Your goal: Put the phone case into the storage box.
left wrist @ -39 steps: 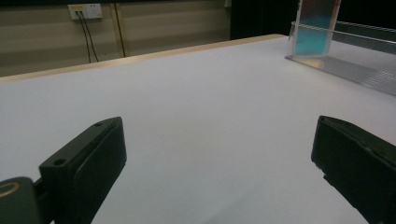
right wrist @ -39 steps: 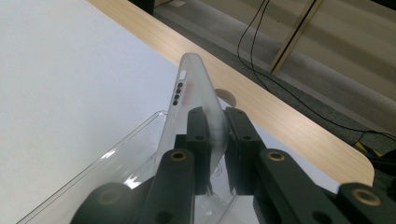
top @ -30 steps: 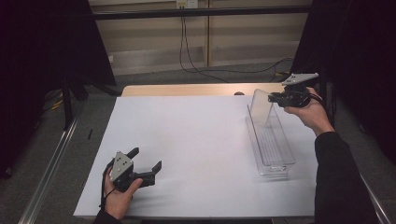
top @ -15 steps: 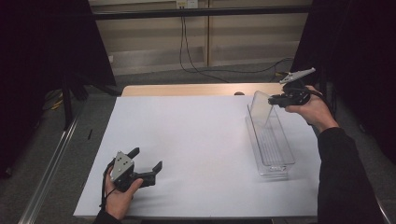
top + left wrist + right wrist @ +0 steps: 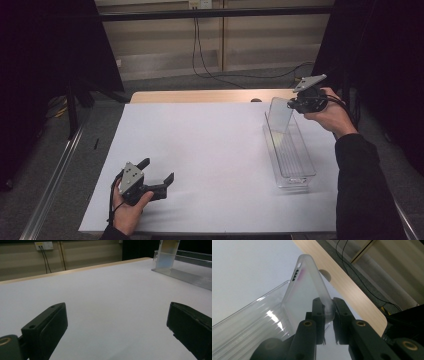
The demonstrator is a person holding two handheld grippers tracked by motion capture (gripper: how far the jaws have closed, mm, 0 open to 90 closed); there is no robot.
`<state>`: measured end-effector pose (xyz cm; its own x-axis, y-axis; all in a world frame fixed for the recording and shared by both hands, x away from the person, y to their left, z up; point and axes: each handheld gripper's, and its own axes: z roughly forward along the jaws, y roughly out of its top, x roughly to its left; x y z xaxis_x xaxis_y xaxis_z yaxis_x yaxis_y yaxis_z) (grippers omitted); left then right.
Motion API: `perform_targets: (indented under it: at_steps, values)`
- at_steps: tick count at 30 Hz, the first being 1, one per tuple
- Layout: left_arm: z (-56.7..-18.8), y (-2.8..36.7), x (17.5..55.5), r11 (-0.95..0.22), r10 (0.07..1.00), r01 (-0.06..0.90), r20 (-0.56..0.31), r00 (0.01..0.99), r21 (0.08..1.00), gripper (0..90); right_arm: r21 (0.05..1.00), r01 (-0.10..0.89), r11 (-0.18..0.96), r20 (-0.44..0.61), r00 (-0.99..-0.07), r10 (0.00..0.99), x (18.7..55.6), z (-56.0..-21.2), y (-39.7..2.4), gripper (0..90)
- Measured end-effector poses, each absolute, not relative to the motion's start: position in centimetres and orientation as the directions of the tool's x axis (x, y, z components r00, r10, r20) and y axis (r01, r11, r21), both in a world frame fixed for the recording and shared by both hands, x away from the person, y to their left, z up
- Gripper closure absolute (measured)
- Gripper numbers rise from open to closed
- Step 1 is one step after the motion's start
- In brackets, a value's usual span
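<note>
My right gripper [image 5: 291, 105] is shut on the corner of a frosted, translucent phone case [image 5: 279, 118], which it holds upright over the far end of a long clear plastic tray [image 5: 296, 167]. In the right gripper view the pads [image 5: 320, 311] pinch the case's edge [image 5: 305, 291] above the tray [image 5: 242, 322]. At the near left of the white table, my left gripper [image 5: 158, 170] rests open with nothing between its jaws. The left gripper view shows those wide-apart jaws of the left gripper [image 5: 117, 325] over bare white surface, with the tray [image 5: 186, 275] and the case [image 5: 168, 250] far off.
White sheet [image 5: 210, 150] covers the table, with a wooden strip [image 5: 210, 96] along the far edge. Black curtains stand on both sides, and cables run along the back wall. A metal rail [image 5: 55, 175] runs along the table's left side.
The right hand has shifted and tilted only slightly with the case still gripped. The left gripper has stayed in place.
</note>
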<state>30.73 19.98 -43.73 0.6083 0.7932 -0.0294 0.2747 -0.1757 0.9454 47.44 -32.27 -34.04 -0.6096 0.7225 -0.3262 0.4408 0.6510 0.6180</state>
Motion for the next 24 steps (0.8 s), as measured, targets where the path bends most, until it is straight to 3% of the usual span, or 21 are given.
perform_targets:
  at_steps: [10,24]
  values:
    - [-43.8,19.9,30.7,-0.176,0.793,0.274,-0.029,0.608,0.945,3.4,0.601,0.418,0.681,-0.397,-0.584,0.708,47.9,-34.4,-32.2,80.3]
    - [-43.8,19.9,30.8,-0.181,0.793,0.273,-0.024,0.609,0.945,3.4,0.610,0.403,0.682,-0.414,-0.572,0.708,48.8,-35.1,-32.0,77.3]
